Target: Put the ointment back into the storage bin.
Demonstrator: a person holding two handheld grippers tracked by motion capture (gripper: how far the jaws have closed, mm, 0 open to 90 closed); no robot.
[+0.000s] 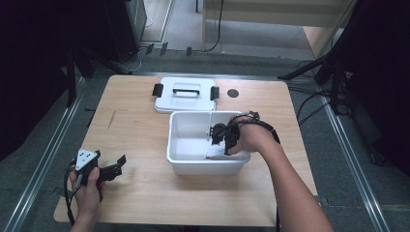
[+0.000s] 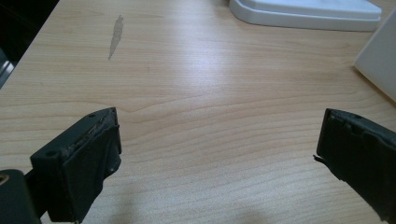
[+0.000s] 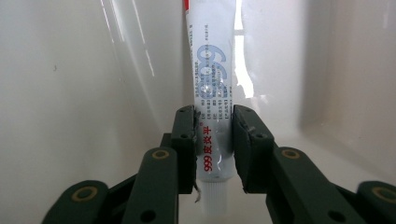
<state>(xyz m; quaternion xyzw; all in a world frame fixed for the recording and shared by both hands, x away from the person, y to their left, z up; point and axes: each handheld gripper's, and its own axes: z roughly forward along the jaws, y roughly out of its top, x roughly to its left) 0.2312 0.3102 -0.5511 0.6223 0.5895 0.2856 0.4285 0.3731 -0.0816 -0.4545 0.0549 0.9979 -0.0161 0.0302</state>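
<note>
The right gripper pinches a tube inside the white box; next likely lifting it clear. The left gripper rests spread over the bench.

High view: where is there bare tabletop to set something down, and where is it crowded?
Bare wood runs along the table left of the white bin and lid, above the left gripper, and along the near edge below the bin. The centre right is crowded: the right gripper holds a tube inside the bin.
</note>
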